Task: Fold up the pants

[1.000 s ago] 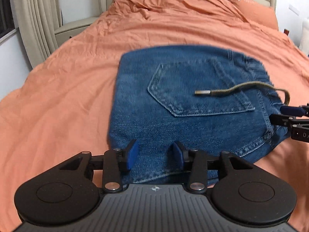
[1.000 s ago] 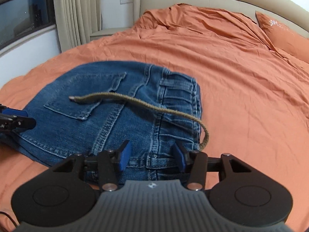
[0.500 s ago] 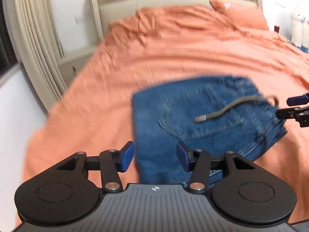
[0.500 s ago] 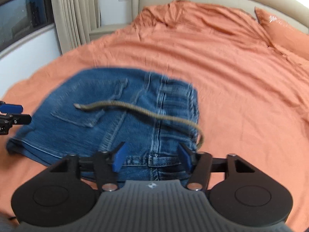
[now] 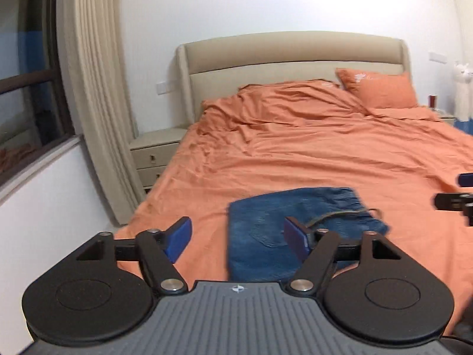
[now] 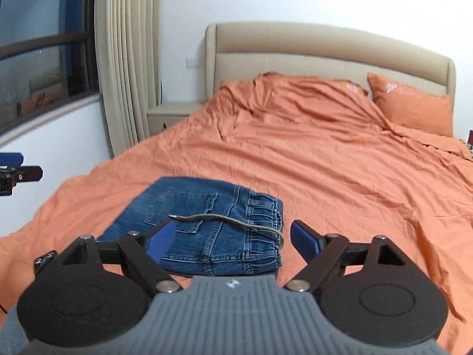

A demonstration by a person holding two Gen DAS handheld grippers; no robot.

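The blue denim pants [image 5: 275, 222] lie folded into a compact rectangle near the foot of the orange bed [image 5: 325, 153], back pocket up. They also show in the right wrist view [image 6: 212, 216]. A tan drawstring [image 6: 224, 219] lies across the top of the pants. My left gripper [image 5: 238, 238] is open and empty, raised above and behind the pants. My right gripper [image 6: 230, 241] is open and empty, also held back from the pants. Each gripper's tips show at the edge of the other's view.
An orange pillow [image 5: 381, 91] lies by the beige headboard [image 5: 289, 53]. A beige nightstand [image 5: 156, 153] and long curtains [image 5: 97, 103] stand left of the bed, beside a window [image 6: 41, 59]. A white figure [image 5: 464, 88] stands at the far right.
Both grippers have pulled back and risen away from the folded pants, and both have opened wider. The pants stay flat on the bed.
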